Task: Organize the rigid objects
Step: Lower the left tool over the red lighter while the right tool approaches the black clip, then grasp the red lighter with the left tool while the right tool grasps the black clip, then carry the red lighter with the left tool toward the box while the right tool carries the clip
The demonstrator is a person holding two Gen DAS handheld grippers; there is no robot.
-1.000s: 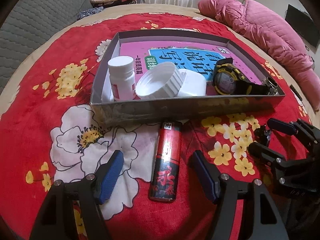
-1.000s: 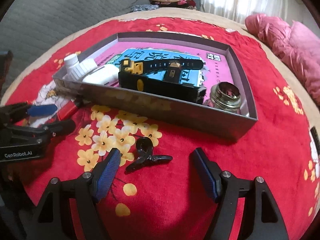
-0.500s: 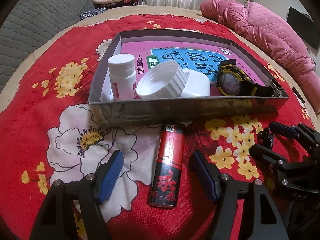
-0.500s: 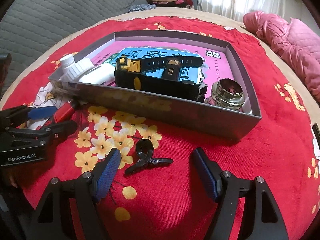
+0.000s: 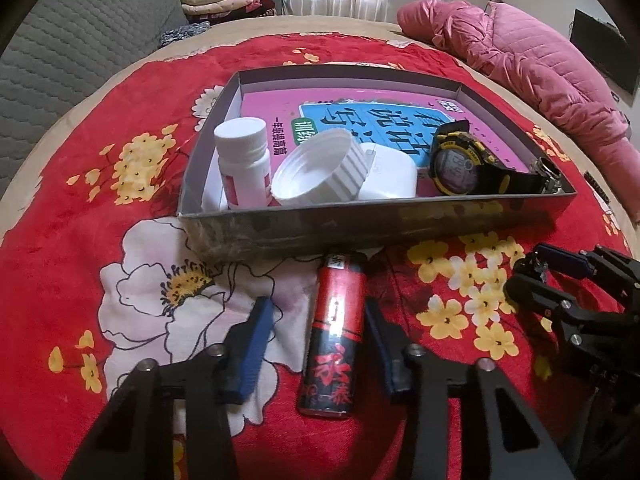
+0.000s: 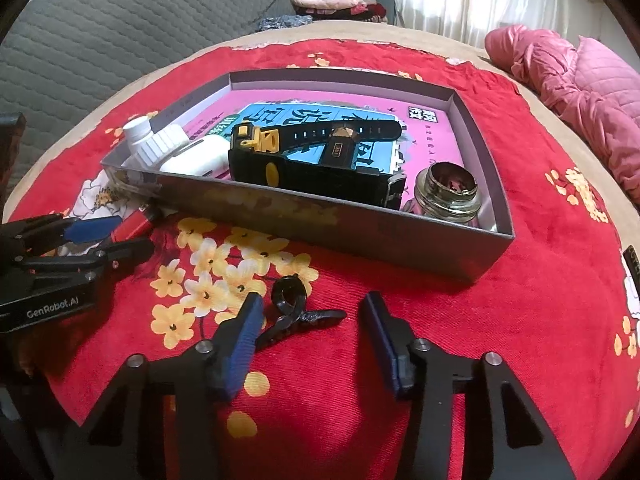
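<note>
A red and black lighter [image 5: 334,332] lies on the red floral cloth in front of the grey box [image 5: 360,228]. My left gripper [image 5: 316,344] straddles it with the jaws partly closed; the right pad [image 5: 376,332] is near the lighter's side and the left pad [image 5: 252,348] stands apart. A black hair clip [image 6: 294,312] lies on the cloth in front of the box [image 6: 320,220]. My right gripper [image 6: 312,340] is open around it, and the left pad [image 6: 242,344] is close to the clip.
The box holds a pink and blue book [image 5: 360,116], a white pill bottle [image 5: 242,160], a white cap [image 5: 320,172], a white case [image 5: 390,174], a black and yellow watch [image 6: 316,156] and a metal jar [image 6: 448,192]. A pink jacket [image 5: 520,60] lies at the right.
Both grippers have narrowed their jaws. The left has closed in around the lighter and the right around the hair clip. Both have moved slightly forward.
</note>
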